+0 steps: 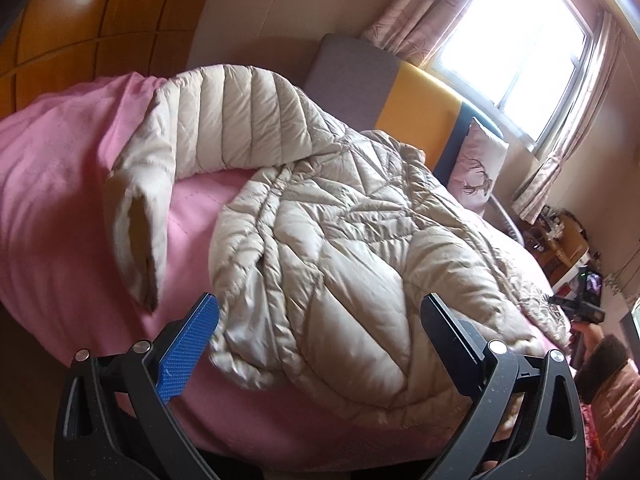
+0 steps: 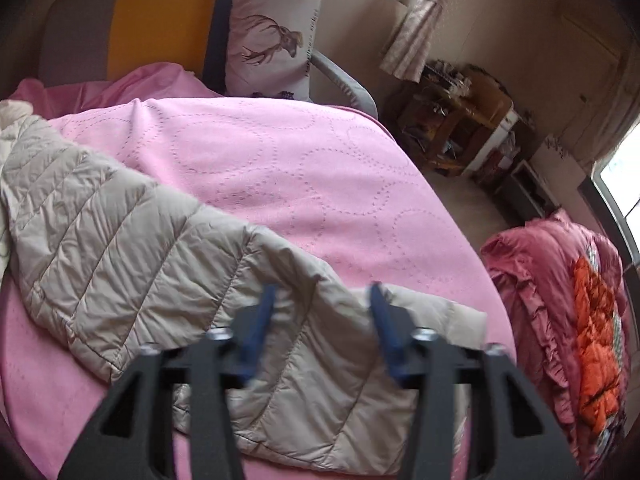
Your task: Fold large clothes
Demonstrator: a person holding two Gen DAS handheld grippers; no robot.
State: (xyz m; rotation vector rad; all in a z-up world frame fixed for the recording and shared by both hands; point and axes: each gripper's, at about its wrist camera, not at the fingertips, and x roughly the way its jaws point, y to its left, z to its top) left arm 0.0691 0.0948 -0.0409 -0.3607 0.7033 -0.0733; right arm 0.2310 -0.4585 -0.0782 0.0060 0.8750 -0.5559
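Observation:
A beige quilted down jacket (image 1: 336, 248) lies spread on a bed with a pink cover (image 1: 60, 184). One sleeve (image 1: 160, 168) curls out to the left, its cuff toward me. My left gripper (image 1: 320, 320) is open and empty, just above the jacket's near hem. In the right wrist view the jacket's other sleeve (image 2: 160, 240) stretches across the pink cover (image 2: 300, 168). My right gripper (image 2: 322, 304) is open, its blue fingers (image 2: 264, 320) straddling the sleeve near the cuff, not closed on it.
A grey, yellow and blue headboard (image 1: 416, 100) and a deer-print pillow (image 2: 272, 40) stand at the bed's far end. A wooden shelf unit (image 2: 460, 120) stands by the wall. A red and orange quilt (image 2: 572, 312) is piled right of the bed. A window (image 1: 516, 40) is behind.

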